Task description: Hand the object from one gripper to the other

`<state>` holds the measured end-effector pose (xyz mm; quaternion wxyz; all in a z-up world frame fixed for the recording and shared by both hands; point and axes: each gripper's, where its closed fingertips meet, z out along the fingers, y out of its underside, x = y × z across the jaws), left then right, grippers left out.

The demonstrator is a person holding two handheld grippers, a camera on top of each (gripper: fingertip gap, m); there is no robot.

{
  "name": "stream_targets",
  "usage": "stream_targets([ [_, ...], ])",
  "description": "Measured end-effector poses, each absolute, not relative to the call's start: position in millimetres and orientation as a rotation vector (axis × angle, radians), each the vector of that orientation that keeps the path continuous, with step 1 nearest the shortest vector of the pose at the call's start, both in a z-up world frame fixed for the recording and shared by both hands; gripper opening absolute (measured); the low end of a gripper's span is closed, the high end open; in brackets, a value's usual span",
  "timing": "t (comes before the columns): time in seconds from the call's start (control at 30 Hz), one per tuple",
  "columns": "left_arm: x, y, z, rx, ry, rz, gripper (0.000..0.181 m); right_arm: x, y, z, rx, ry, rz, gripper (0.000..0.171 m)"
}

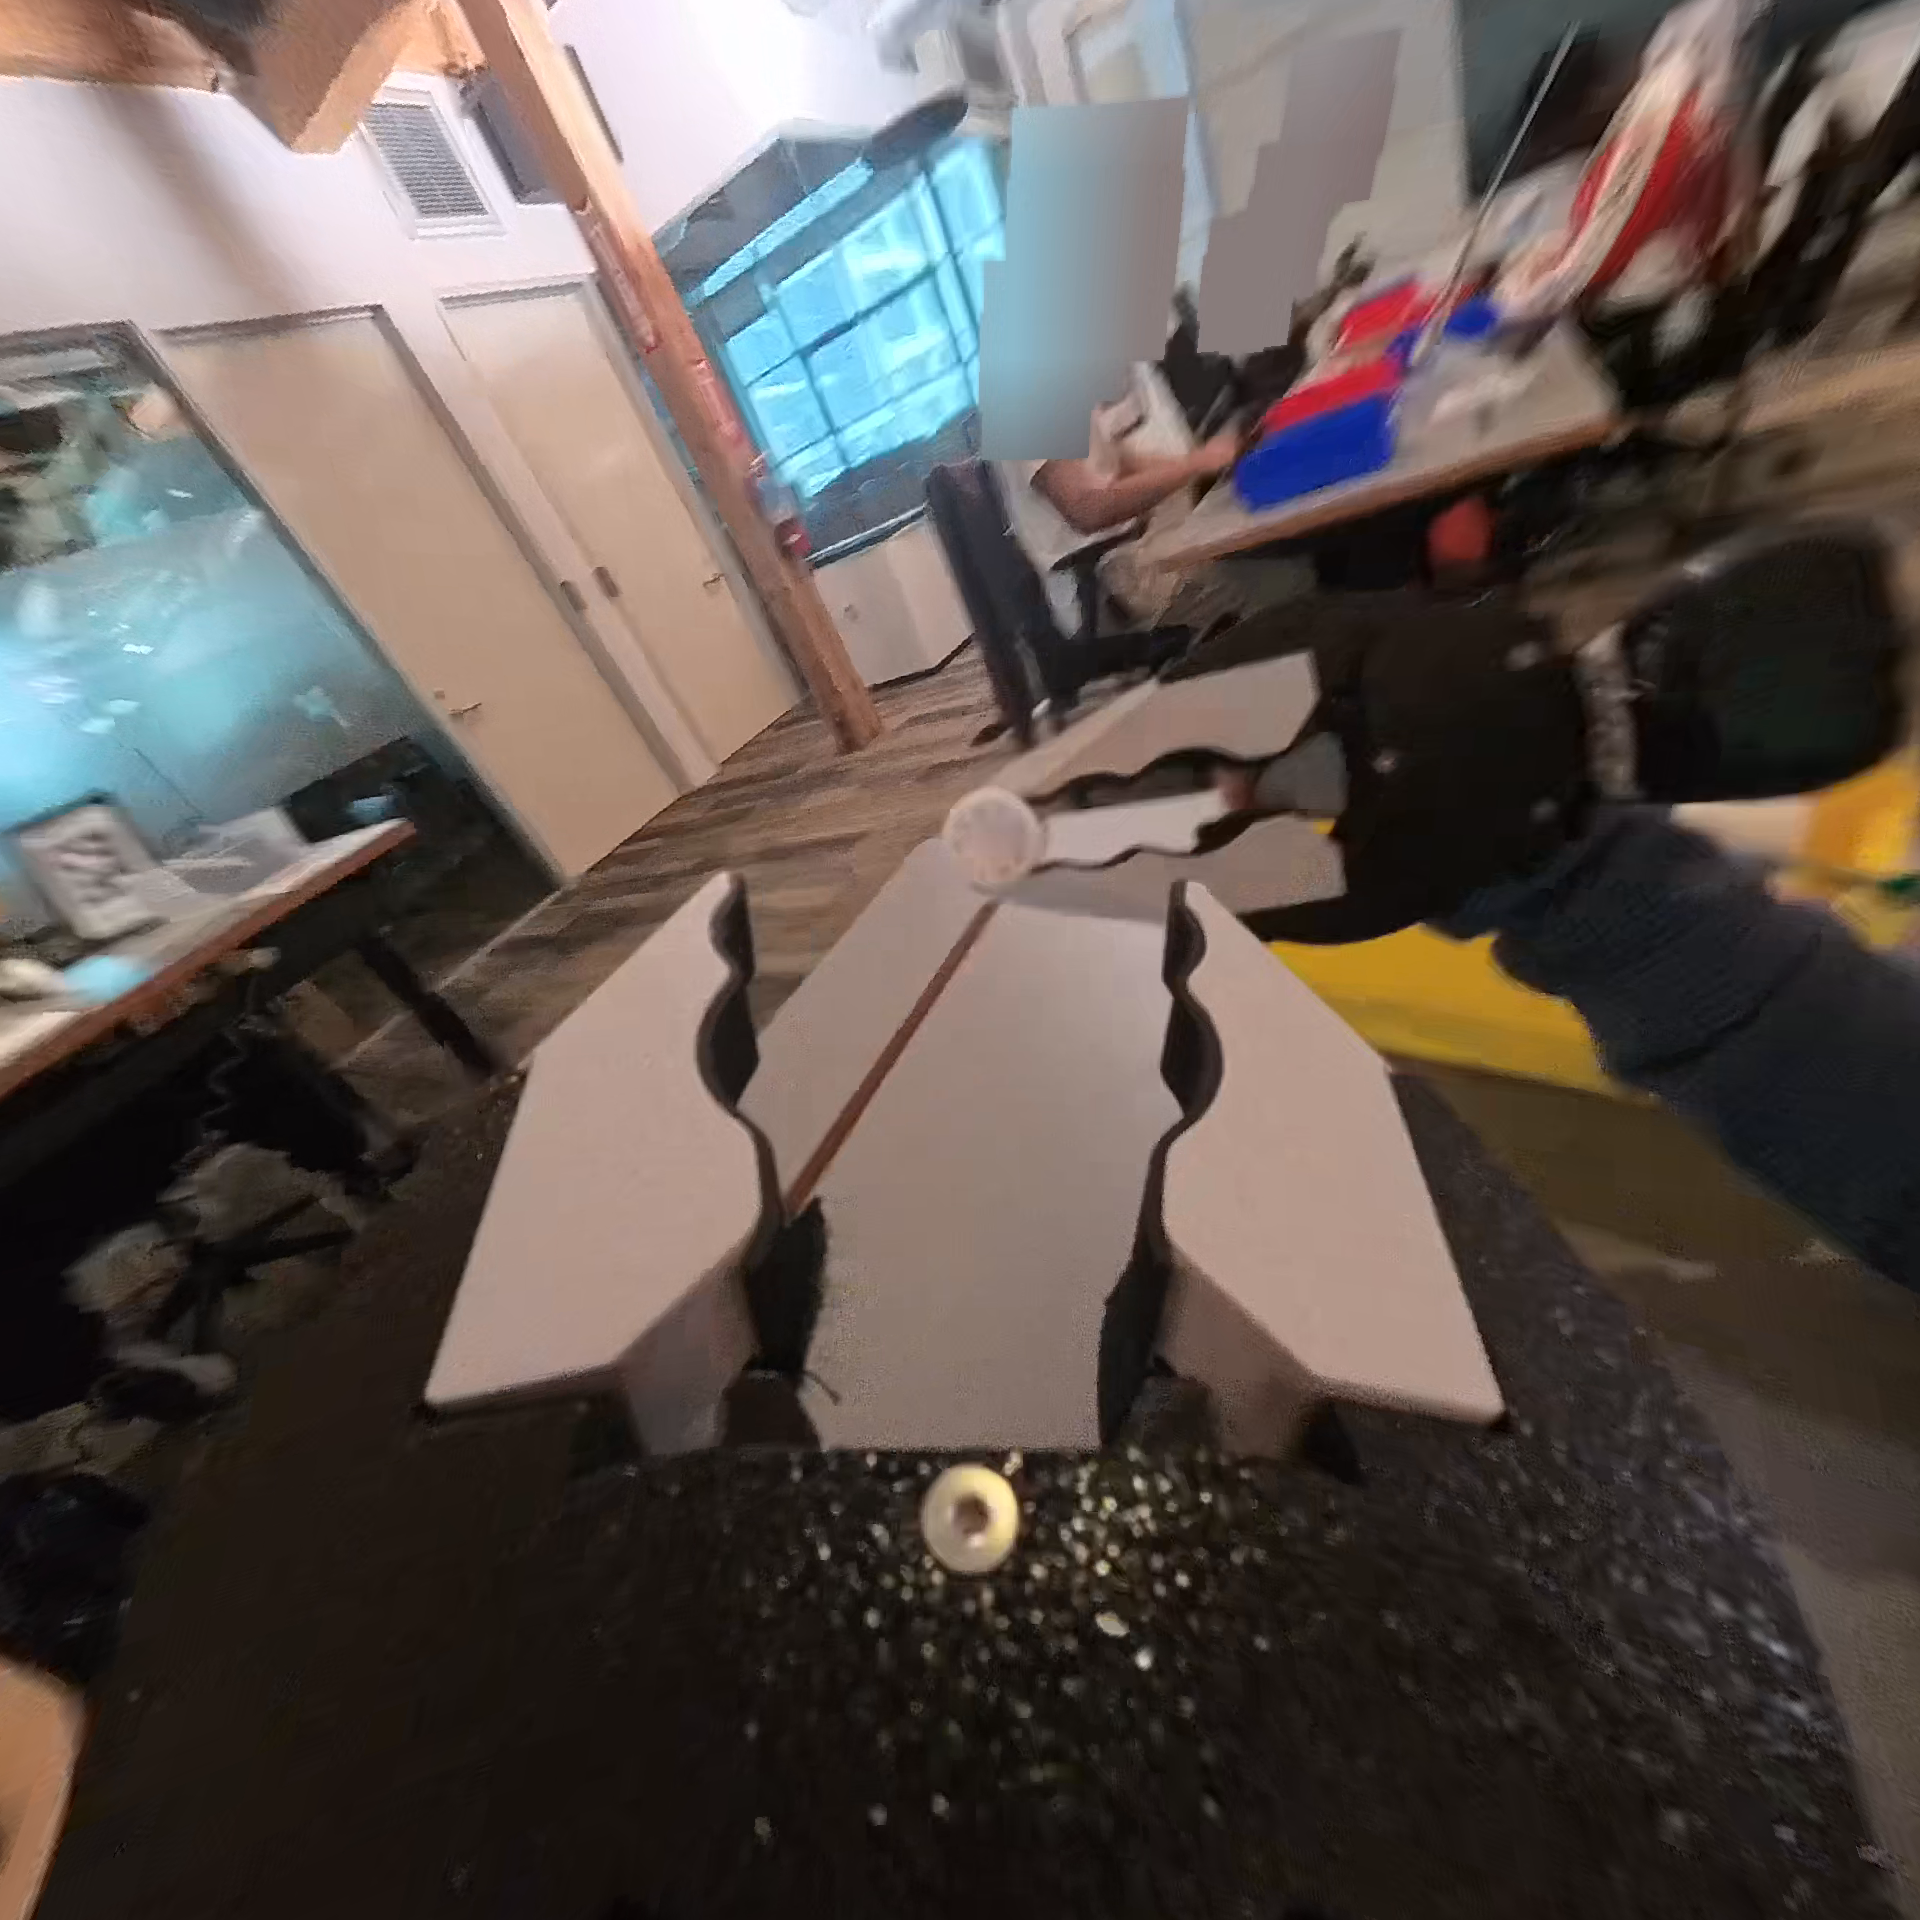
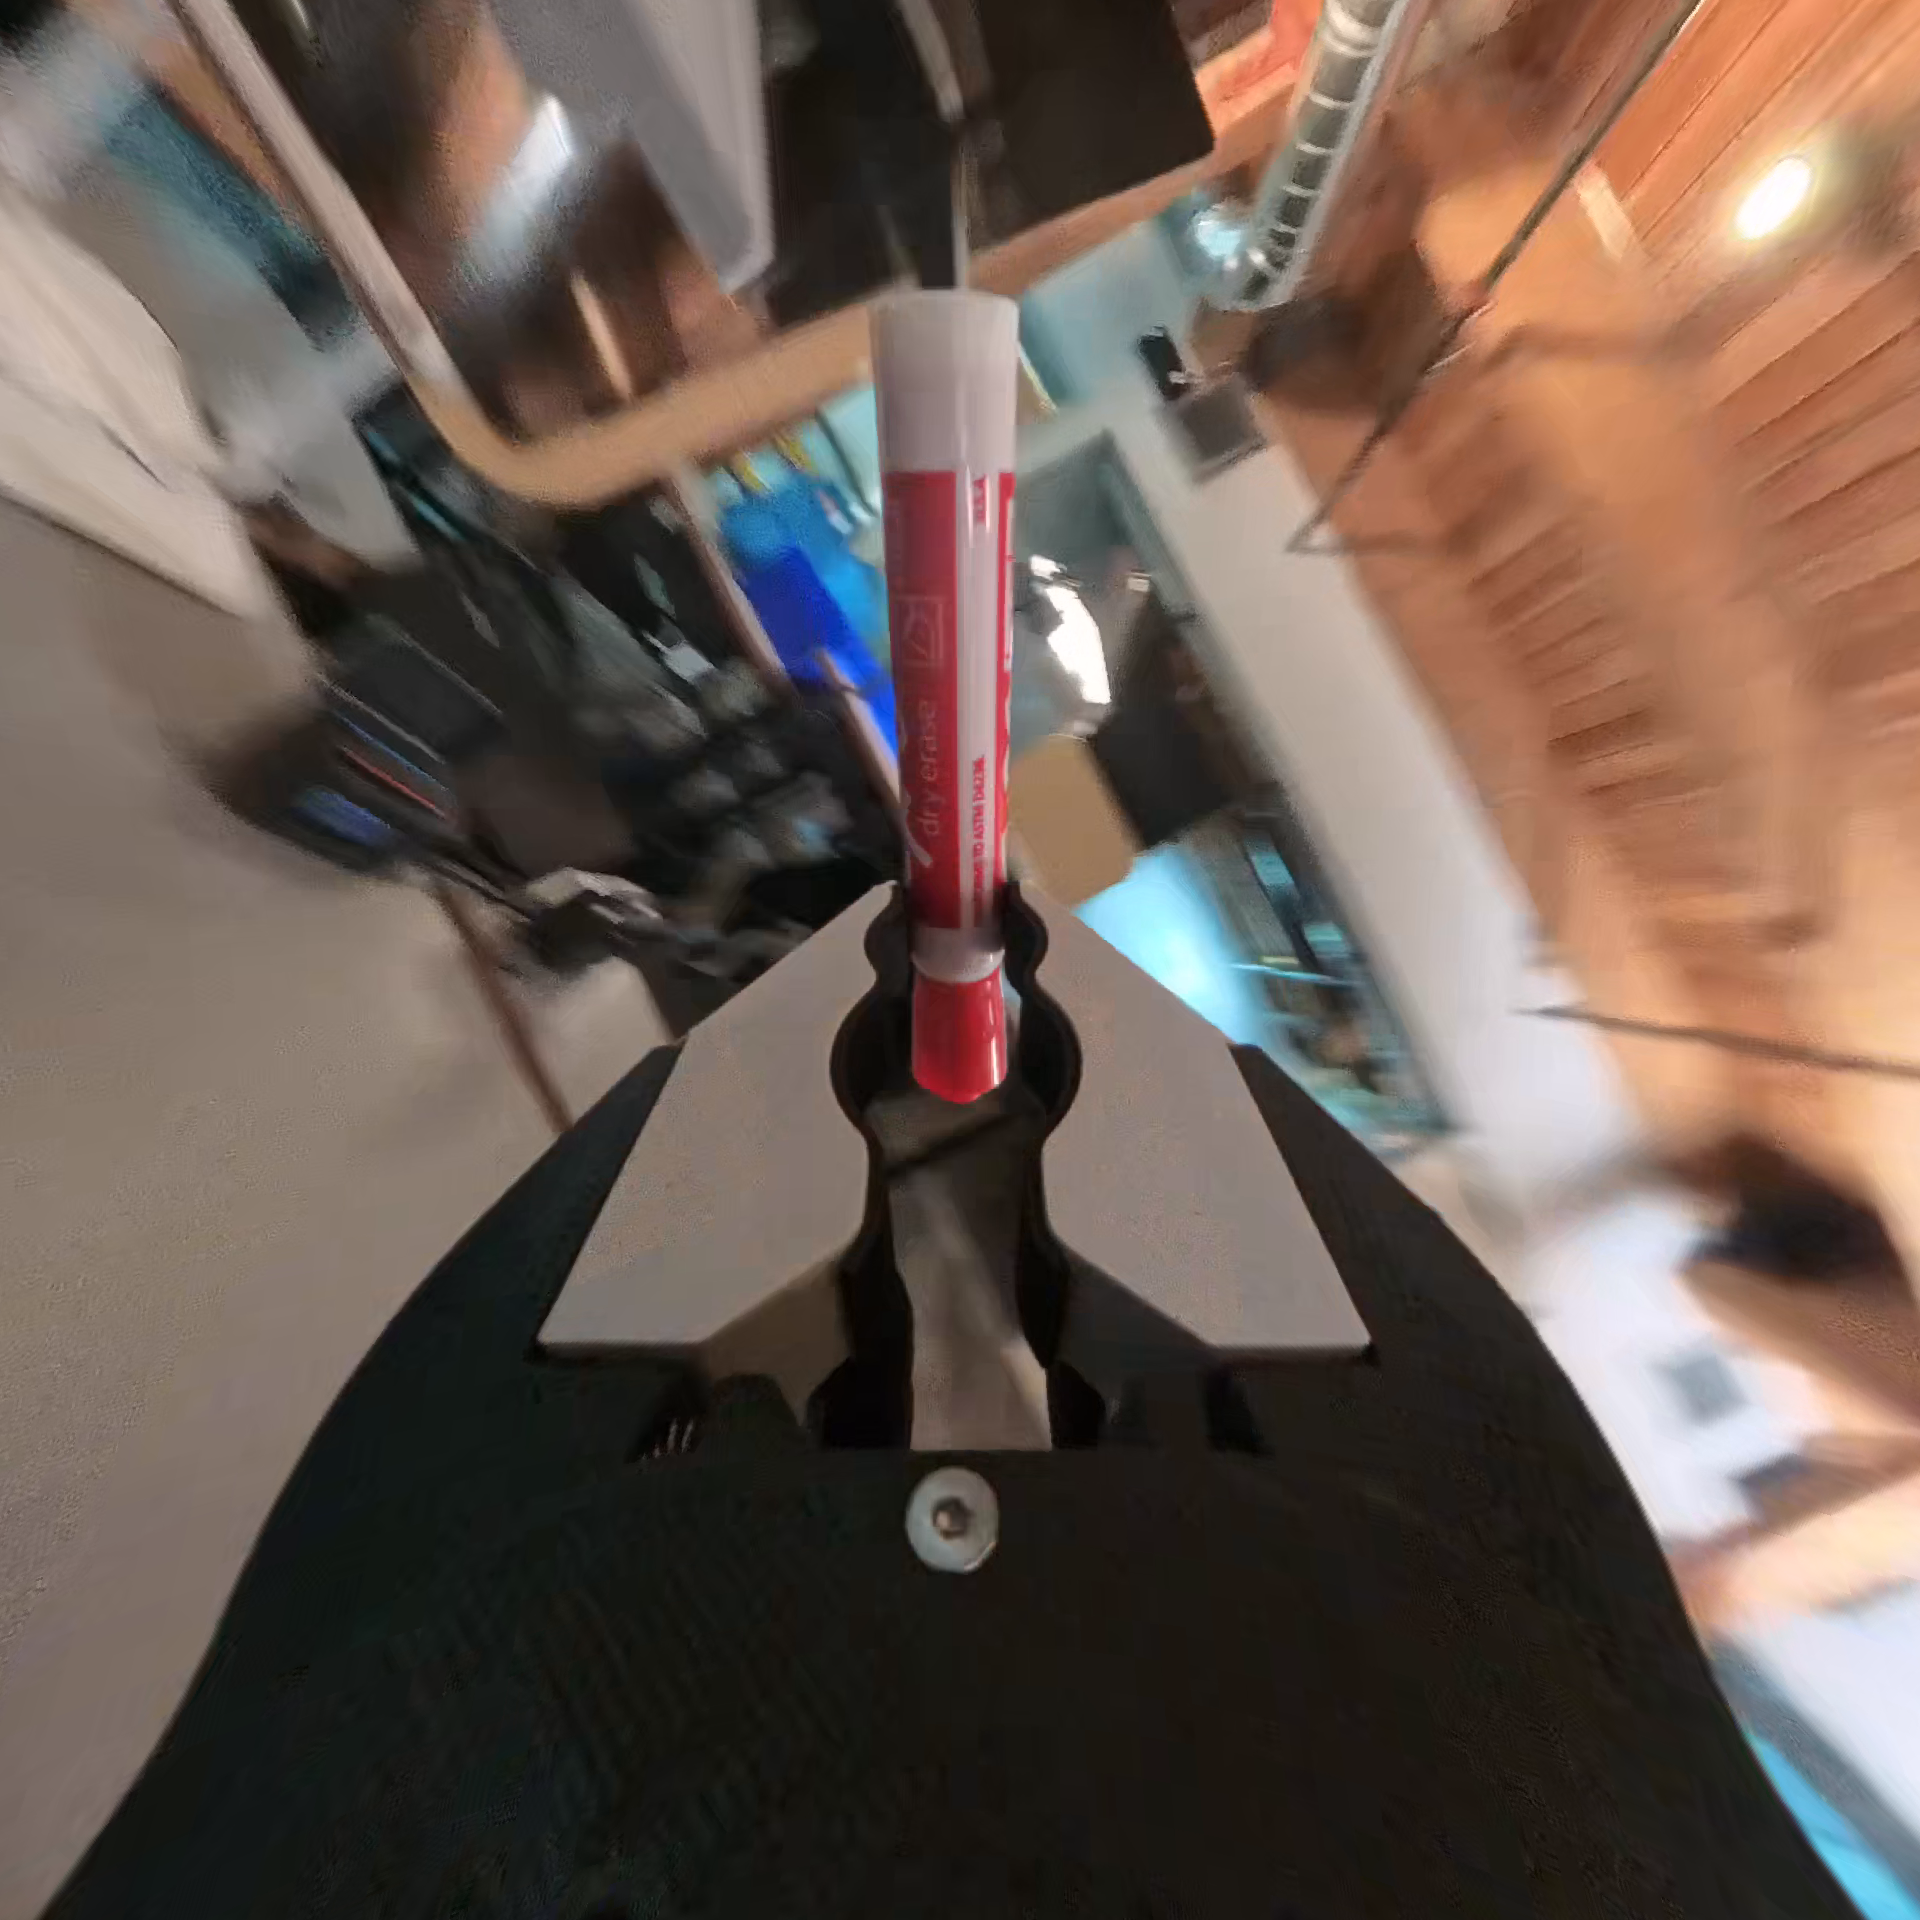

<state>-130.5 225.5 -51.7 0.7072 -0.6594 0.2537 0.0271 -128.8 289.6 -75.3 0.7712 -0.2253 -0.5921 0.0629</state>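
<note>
Right claw [image 2: 956, 925]: clenched on red-and-white marker [image 2: 948, 665] at cap end; barrel projected straight ahead, white end far. Left claw [image 1: 961, 904]: released, jaws wide apart, nothing between. Marker's white end [image 1: 992, 836] just beyond left fingertips.

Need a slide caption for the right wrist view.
Right tool shut on a red-and-white marker near its red cap, marker pointing straight out past the fingertips.
</note>
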Motion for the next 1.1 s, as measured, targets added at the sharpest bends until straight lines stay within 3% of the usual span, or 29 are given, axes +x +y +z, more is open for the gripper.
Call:
stream_targets([
  [0.1,-137.5,232.9,-66.4,-1.558,0.6,0.264,0.068,-128.8,288.0,-62.9,-0.307,-1.19,-0.2,0.016],
  [0.27,-141.1,238.6,-84.7,-1.736,0.464,0.138,0.055,-148.1,276.1,-69.2,-0.172,-1.185,-0.379,0.015],
  [0.37,-149.6,238.0,-91.4,-1.781,0.438,0.133,0.018,-156.9,267.9,-72.5,-0.135,-1.19,-0.386,0.015],
  [0.5,-159.6,233.1,-100.3,-1.847,0.423,0.054,0.017,-167.1,262.8,-81.5,-0.198,-1.229,-0.277,0.017],
  [0.53,-163.4,231.8,-97.1,-1.827,0.418,0.039,0.017,-167.8,258.4,-79.4,-0.249,-1.222,-0.158,0.021],
  [0.63,-176.5,224.7,-73.8,-1.671,0.365,-0.038,0.017,-163.5,245.7,-63.2,-0.443,-1.194,0.295,0.065],
  [0.7,-176.9,217.4,-50.2,-1.487,0.364,-0.15,0.017,-154.1,247.4,-41.5,-0.602,-1.085,0.644,0.078],
  [0.9,-158.2,207.7,-37.5,-1.284,0.49,-0.356,0.016,-144.1,215.3,-17.0,-0.911,-0.973,2.068,0.066],
  [1.03,-141.5,208.2,-42.6,-1.276,0.568,-0.422,0.016,-149.4,216.4,-25.4,-0.942,-0.975,2.192,0.039],
  [1.1,-140.1,211.1,-46.3,-1.295,0.575,-0.409,0.016,-144.4,211.0,-23.0,-0.885,-1.006,2.193,0.017],
])
